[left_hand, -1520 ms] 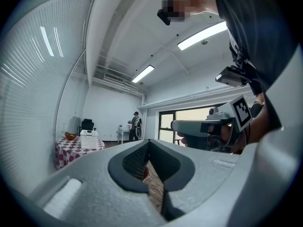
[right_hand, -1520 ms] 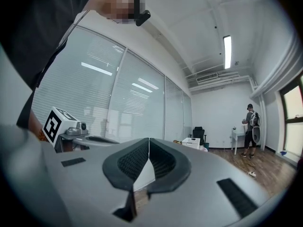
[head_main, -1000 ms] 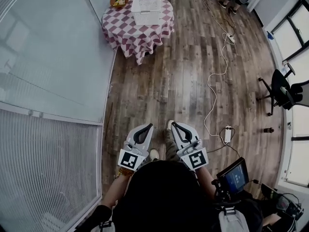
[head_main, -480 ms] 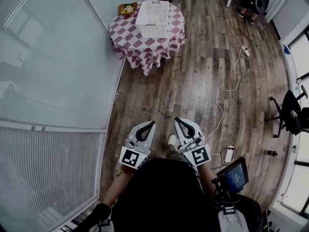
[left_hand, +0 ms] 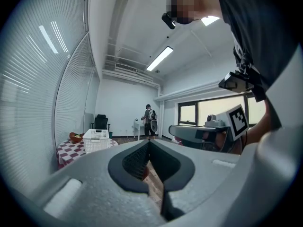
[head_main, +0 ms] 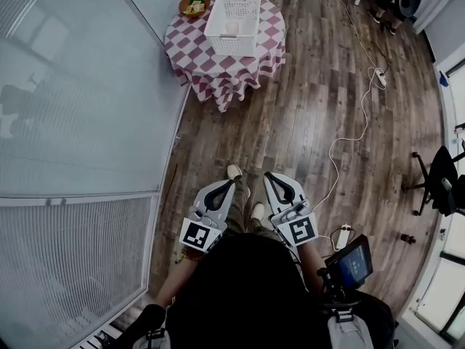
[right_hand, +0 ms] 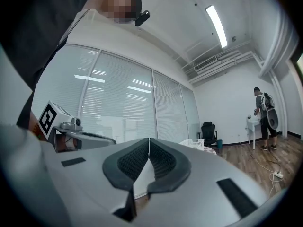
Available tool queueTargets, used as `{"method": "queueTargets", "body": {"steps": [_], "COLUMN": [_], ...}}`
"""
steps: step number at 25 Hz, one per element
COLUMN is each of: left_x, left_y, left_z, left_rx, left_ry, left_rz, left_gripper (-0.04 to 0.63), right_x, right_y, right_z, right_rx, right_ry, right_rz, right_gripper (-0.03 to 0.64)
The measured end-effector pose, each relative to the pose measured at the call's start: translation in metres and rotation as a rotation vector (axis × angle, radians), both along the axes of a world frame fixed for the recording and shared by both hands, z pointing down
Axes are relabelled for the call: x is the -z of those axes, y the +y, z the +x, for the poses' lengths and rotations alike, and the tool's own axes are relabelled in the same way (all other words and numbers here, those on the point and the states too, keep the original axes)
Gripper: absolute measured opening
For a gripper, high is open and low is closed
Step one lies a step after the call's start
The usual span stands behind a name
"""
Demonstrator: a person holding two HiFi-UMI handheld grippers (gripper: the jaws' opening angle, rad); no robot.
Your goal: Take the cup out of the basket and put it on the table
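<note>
Fingers (head_main: 280, 189) shut, empty; basket (head_main: 231, 44) far ahead.

Left shoe (head_main: 233, 171) stepped forward, toward table (head_main: 187, 48)

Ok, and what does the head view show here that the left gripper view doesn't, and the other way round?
Head view only: the white cable and power strip on the floor, the screen at the person's waist, and the left gripper from above. Left gripper view only: the ceiling light, and that gripper's jaws shut with nothing between them. Both: the white basket on the checkered table, the bowl beside it, and the right gripper.
</note>
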State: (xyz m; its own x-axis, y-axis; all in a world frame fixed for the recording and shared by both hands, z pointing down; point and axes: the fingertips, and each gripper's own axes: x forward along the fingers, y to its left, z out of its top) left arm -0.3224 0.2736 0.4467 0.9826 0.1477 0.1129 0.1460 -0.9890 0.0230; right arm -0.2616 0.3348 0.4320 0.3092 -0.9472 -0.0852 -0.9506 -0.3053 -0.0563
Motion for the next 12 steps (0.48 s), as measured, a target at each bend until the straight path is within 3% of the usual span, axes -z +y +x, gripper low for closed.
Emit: {"method": "queueTargets", "body": {"steps": [4, 12], "left_x": [-0.014, 0.001], "left_y": [-0.026, -0.079], "left_z": [0.038, 0.153], "left_rx": [-0.018, -0.084], "left_ry": [-0.002, 0.038], "left_rz": [-0.022, -0.057], "left_gripper": [0.005, 0.003], "right_x": [-0.006, 0.012], "right_y": [-0.022, -0.079], "right_z": [0.029, 0.129], "right_rx": [-0.007, -0.050], "right_ry": [0.006, 0.032], "right_rz": [-0.031, -0.084], "right_gripper": [0.012, 0.012]}}
